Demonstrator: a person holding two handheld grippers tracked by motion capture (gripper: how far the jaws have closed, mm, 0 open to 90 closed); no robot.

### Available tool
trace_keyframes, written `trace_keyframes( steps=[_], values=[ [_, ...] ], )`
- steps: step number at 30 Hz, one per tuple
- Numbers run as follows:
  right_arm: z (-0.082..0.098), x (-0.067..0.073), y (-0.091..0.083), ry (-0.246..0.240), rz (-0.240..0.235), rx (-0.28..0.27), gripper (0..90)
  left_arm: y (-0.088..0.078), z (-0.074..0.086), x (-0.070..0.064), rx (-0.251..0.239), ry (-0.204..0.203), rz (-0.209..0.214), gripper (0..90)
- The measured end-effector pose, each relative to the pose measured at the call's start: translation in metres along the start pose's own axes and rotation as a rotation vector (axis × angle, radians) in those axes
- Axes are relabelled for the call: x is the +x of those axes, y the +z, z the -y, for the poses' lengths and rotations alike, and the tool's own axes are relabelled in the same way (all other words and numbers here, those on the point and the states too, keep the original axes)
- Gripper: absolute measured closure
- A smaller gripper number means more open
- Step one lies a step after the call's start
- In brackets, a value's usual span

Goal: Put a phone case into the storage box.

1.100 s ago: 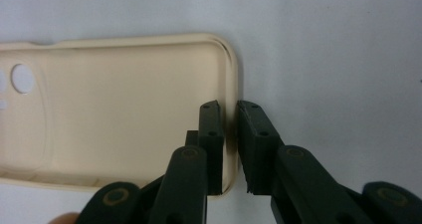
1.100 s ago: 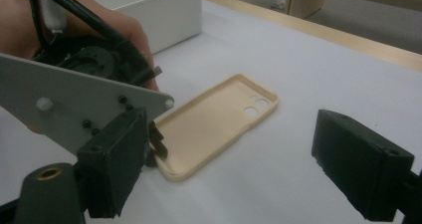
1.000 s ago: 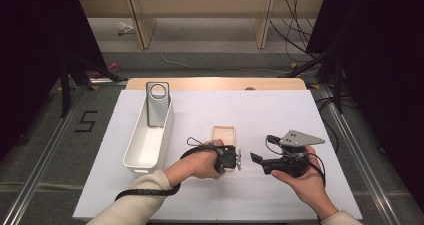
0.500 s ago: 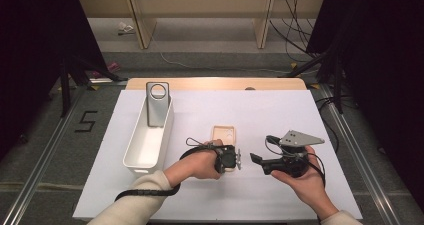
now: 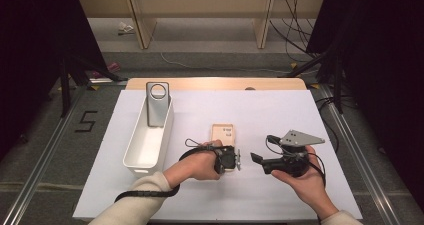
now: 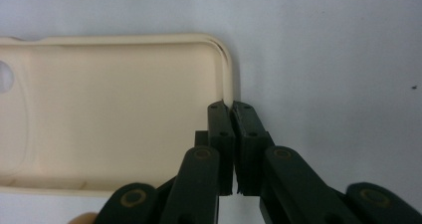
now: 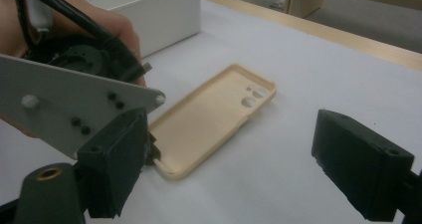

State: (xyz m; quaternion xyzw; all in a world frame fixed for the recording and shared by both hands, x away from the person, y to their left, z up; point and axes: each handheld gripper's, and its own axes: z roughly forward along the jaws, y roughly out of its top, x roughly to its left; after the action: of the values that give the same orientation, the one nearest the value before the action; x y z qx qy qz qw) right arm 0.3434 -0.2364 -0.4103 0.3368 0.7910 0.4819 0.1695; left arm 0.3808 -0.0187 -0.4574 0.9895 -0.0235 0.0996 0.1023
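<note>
White matte table (image 5: 280,115), smooth cream phone case (image 6: 119,114), rim pinched by left gripper (image 6: 233,109)

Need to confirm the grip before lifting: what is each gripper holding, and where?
The left gripper is shut on the side rim of the cream plastic phone case, near a corner. The right gripper is open, holding nothing.

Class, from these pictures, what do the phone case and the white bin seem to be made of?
Phone case: probably soft plastic or silicone; cream, matte, thin moulded rim with rounded corners and camera holes. White bin: likely hard plastic; smooth, faintly glossy walls, rounded moulded edges.
</note>
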Motion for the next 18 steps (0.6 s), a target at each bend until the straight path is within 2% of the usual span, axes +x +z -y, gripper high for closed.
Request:
trace_keyframes(
  steps=[2, 3, 8, 11, 12, 15, 18],
  values=[
    [0.000, 0.000, 0.000, 0.003, 0.003, 0.001, 16.1, -0.002, 0.001, -0.003, 0.003, 0.020, -0.029, 87.6],
    [0.000, -0.001, 0.000, 0.004, 0.004, 0.001, 16.1, -0.003, 0.002, -0.005, -0.016, 0.019, -0.049, 87.7],
    [0.000, -0.002, 0.001, 0.008, 0.009, 0.001, 16.1, -0.016, 0.004, -0.017, -0.030, 0.033, -0.109, 87.7],
    [-0.001, -0.004, 0.003, 0.011, 0.018, 0.001, 16.1, -0.023, 0.008, -0.026, -0.070, 0.023, -0.131, 87.8],
    [-0.002, -0.005, 0.004, 0.016, 0.020, 0.005, 16.1, -0.025, 0.009, -0.028, -0.094, 0.035, -0.151, 87.8],
    [-0.005, -0.007, 0.010, 0.043, 0.035, 0.022, 17.5, -0.032, 0.011, -0.037, -0.149, 0.026, -0.178, 87.8],
    [-0.009, -0.011, 0.019, 0.089, 0.014, 0.021, 18.2, -0.036, 0.011, -0.044, -0.156, 0.028, -0.177, 87.9]
  ],
)
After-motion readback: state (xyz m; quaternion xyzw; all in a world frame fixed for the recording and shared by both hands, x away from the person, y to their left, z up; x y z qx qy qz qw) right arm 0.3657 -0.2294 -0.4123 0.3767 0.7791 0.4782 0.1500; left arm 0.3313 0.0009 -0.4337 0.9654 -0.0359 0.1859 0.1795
